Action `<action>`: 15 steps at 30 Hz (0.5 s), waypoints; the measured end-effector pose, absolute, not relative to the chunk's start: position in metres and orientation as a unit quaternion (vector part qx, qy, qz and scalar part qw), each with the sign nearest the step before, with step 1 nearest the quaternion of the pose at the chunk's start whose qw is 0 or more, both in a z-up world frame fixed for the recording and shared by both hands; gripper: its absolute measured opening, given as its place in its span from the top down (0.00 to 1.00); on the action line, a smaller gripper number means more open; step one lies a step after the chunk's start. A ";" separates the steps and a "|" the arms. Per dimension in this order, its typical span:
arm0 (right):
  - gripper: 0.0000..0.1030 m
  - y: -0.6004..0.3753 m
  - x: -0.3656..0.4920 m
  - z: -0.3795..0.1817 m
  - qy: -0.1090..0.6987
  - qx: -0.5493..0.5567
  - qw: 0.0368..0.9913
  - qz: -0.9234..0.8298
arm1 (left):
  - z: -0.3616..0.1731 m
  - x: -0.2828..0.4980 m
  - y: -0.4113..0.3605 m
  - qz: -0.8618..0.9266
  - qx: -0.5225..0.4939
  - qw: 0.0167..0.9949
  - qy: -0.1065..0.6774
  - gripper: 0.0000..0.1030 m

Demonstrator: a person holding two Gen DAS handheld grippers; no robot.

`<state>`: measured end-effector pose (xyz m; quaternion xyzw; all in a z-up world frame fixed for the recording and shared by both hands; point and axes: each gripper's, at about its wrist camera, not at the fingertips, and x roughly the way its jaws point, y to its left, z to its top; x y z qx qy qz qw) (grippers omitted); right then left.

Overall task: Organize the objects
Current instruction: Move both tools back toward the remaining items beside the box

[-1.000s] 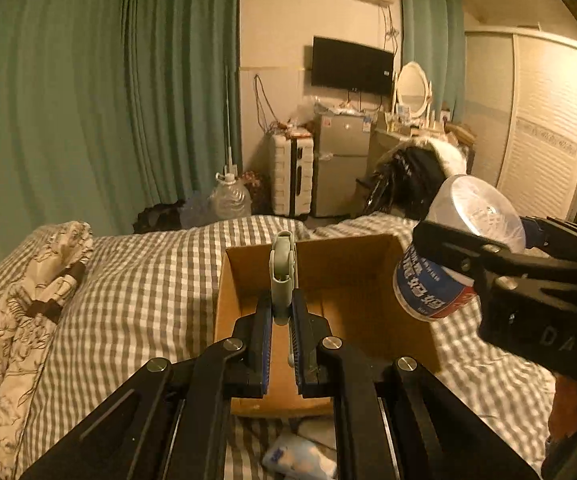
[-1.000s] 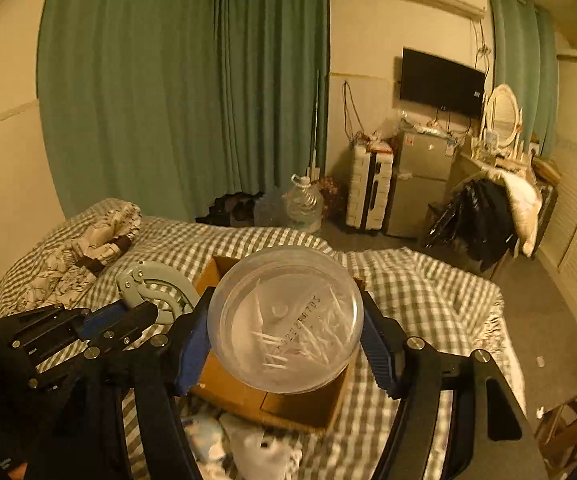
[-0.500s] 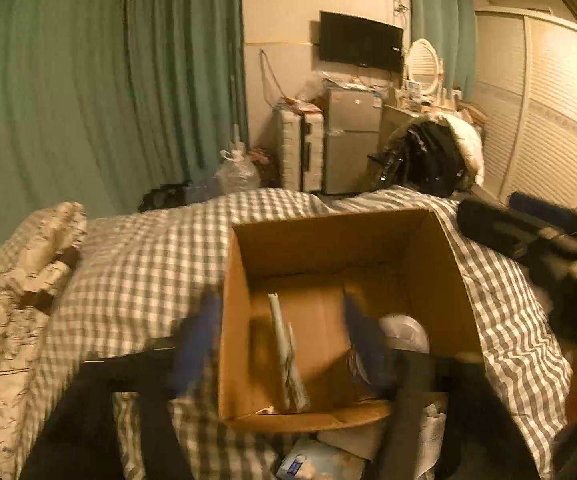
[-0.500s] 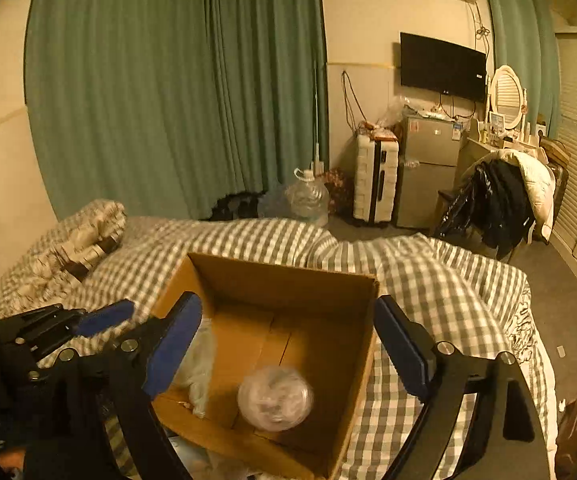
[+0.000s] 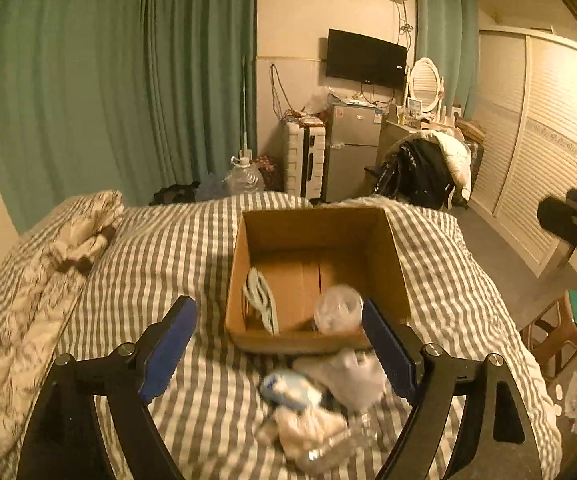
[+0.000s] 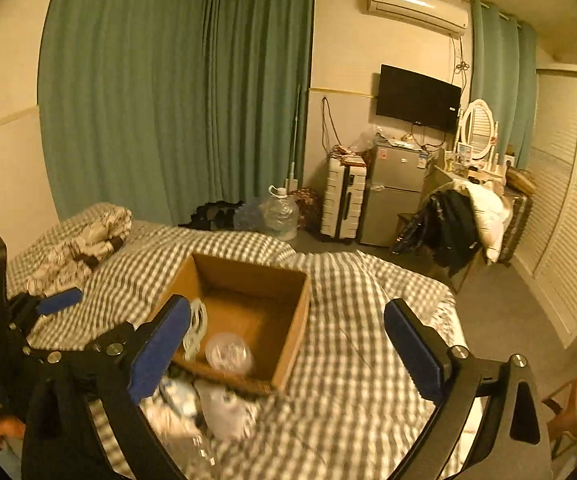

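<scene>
An open cardboard box [image 5: 392, 264] [image 6: 294, 320] sits on the checked bed. Inside it lie a pale green flat object [image 5: 262, 300] [image 6: 195, 326] at the left and a clear round plastic jar [image 5: 338, 308] [image 6: 228, 356] at the front. My left gripper [image 5: 278, 346] is open and empty, held above the bed just in front of the box. My right gripper [image 6: 288, 344] is open and empty, above the box's front right. Several loose items [image 5: 320, 396] [image 6: 204, 404], white bags and a small blue-white pack, lie on the bed in front of the box.
A patterned pillow [image 5: 64, 248] lies at the bed's left. Beyond the bed stand a water jug [image 5: 244, 178], a white suitcase [image 5: 304, 160], a small fridge [image 5: 352, 148] and a chair with coats [image 5: 428, 168]. A stool [image 5: 568, 324] stands right of the bed.
Both grippers opened and let go: the green object and the jar dropped into the box. Both grippers then pulled back and up from the box.
</scene>
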<state>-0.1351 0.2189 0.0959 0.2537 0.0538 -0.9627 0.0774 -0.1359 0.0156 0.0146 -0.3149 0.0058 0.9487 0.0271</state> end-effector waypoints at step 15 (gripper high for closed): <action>0.04 0.204 -0.086 -0.062 0.030 0.364 0.097 -0.926 | -0.090 -0.081 0.004 0.923 -0.384 -0.014 0.027 0.15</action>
